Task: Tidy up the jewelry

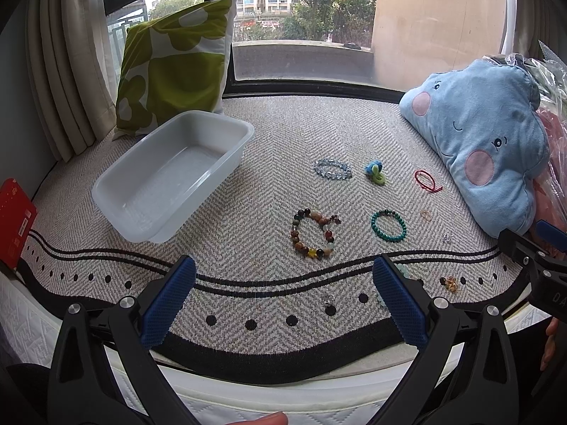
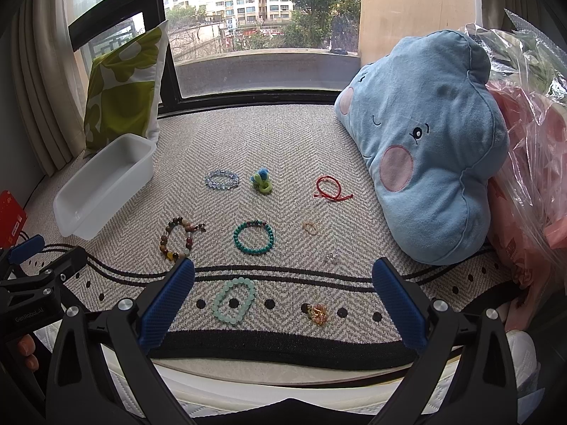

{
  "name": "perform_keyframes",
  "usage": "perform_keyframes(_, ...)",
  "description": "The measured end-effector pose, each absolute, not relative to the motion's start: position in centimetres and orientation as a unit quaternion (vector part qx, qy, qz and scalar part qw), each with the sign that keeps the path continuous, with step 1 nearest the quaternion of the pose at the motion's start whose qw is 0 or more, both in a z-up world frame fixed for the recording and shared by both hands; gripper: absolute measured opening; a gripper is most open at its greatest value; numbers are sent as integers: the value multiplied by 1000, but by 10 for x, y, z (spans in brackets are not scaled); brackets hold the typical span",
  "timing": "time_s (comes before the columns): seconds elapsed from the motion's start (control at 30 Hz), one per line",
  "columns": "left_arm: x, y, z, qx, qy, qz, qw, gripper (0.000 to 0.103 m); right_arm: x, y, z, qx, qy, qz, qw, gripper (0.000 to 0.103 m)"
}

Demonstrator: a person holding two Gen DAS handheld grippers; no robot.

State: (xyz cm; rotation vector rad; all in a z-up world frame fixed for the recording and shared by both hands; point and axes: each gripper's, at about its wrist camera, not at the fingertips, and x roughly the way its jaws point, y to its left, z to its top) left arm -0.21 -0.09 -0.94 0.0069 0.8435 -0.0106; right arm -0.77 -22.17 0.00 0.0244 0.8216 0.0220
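Note:
Jewelry lies spread on a herringbone mat: a multicolour bead bracelet, a teal bracelet, a pale blue crystal bracelet, a red cord bracelet, a blue-green ring ornament, a mint bead bracelet and small amber pieces. An empty white plastic tub stands at the left. My left gripper and right gripper are both open and empty, above the mat's near edge.
A green-and-white cushion leans behind the tub. A blue cloud pillow and plastic bags fill the right side. A red box stands at the far left. A window runs along the back.

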Motion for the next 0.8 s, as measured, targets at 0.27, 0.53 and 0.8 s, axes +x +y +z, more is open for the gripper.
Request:
perform_keyframes(0.27,22,-9,-18,21,432,-10,902,98,20,-224,10,22,404,22,914,100)
perform_keyframes(0.53,87,-24,-55,26,470,-12,882,98,106,-211,-5,33,406,58,912,100)
perform_keyframes(0.8,146,-22,-114,43,497,27,866,98,184,-189,-63,-21,414,75,907,100)
